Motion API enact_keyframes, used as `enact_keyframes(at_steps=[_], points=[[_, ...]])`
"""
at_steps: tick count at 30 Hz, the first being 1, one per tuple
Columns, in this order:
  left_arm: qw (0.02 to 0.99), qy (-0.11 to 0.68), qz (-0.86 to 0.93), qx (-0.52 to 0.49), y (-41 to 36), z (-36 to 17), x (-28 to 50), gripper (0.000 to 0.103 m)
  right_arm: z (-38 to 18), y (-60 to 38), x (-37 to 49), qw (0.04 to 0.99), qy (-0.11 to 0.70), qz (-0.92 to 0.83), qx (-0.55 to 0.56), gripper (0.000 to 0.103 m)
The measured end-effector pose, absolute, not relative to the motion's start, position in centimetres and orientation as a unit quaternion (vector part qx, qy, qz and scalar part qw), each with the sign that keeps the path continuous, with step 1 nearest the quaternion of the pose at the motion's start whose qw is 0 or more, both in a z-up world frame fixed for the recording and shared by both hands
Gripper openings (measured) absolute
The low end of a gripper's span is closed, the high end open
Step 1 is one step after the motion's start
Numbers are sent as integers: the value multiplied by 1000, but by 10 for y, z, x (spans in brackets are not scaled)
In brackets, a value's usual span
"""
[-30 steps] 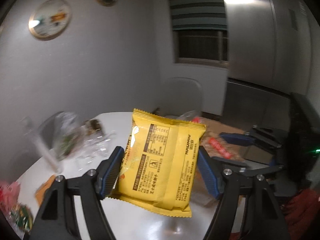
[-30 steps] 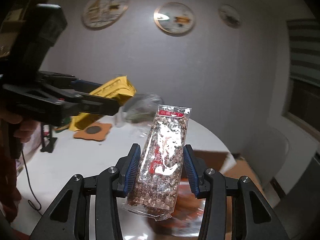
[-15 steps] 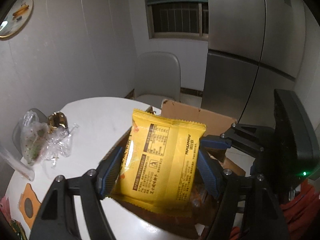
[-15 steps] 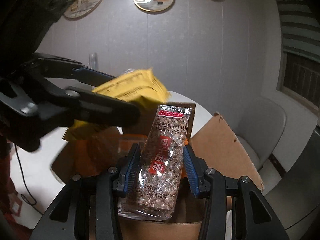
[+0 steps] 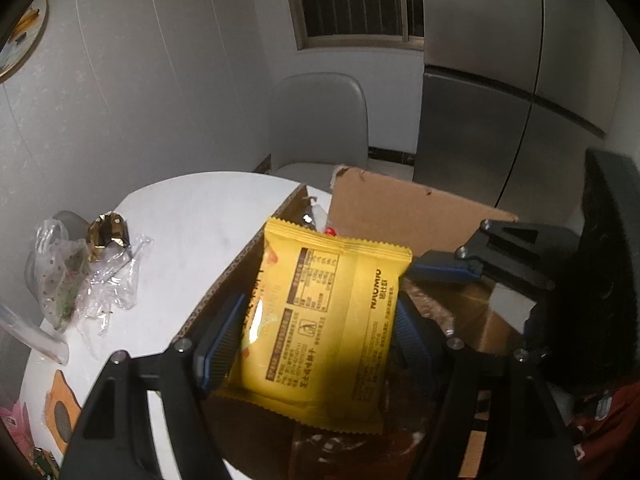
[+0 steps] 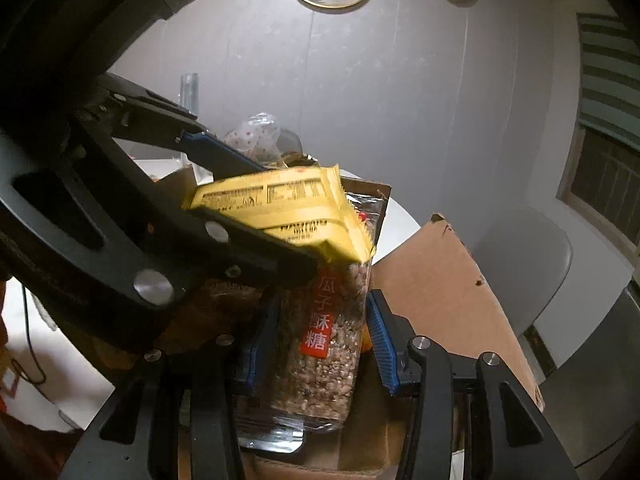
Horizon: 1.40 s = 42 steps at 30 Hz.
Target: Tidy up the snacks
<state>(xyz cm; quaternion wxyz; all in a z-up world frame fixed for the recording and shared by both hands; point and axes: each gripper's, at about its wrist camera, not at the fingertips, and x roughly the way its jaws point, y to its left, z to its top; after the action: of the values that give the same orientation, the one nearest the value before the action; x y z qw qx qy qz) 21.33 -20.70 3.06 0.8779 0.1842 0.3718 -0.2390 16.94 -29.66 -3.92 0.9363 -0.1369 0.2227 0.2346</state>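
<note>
My left gripper [image 5: 320,344] is shut on a yellow snack packet [image 5: 324,320] and holds it over the open cardboard box [image 5: 408,216]. My right gripper [image 6: 316,348] is shut on a clear packet of seed brittle with a red label [image 6: 320,344], also over the box [image 6: 444,280]. In the right wrist view the left gripper's arm and the yellow packet [image 6: 288,208] cross just above the brittle packet and hide its top. The right gripper's blue fingers [image 5: 444,270] show at the right of the left wrist view.
The box stands on a round white table [image 5: 192,216]. Crumpled clear plastic bags [image 5: 80,280] and a gold wrapper [image 5: 108,232] lie at the table's left. An orange coaster [image 5: 60,412] lies near the left edge. A grey chair [image 5: 320,120] and a steel fridge [image 5: 500,80] stand behind.
Both grippers moved from above the table to over the open box and lowered, each keeping its packet. The yellow packet now overlaps the brittle packet's top.
</note>
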Motion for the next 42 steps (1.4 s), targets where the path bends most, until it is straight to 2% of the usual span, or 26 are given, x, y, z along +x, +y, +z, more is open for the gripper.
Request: enact_keyframes(at_steps=[9, 11, 16, 25, 30, 31, 33, 35, 39, 42], points=[[874, 377, -242, 189, -206, 26, 216, 71, -42, -293, 170, 934, 220, 240, -148, 42], [873, 380, -241, 188, -205, 26, 217, 73, -42, -294, 168, 934, 220, 243, -144, 47], [877, 373, -242, 182, -204, 30, 214, 79, -37, -300, 162, 935, 216, 240, -147, 48], [877, 370, -250, 175, -201, 34, 206, 80, -32, -309, 148, 937, 217, 231, -145, 50], [893, 340, -247, 159, -191, 49, 192, 80, -30, -305, 145, 937, 218, 227, -149, 50], [900, 328, -246, 149, -186, 55, 185, 81, -29, -306, 143, 938, 217, 225, -150, 50], [911, 307, -239, 136, -176, 64, 176, 89, -25, -307, 138, 940, 210, 223, -148, 51], [924, 280, -225, 127, -165, 72, 162, 95, -17, -309, 132, 942, 199, 230, -138, 62], [942, 244, -205, 105, -146, 83, 135, 99, -1, -311, 118, 947, 169, 244, -125, 70], [957, 214, -174, 87, -130, 86, 113, 102, 11, -311, 105, 950, 142, 252, -117, 82]])
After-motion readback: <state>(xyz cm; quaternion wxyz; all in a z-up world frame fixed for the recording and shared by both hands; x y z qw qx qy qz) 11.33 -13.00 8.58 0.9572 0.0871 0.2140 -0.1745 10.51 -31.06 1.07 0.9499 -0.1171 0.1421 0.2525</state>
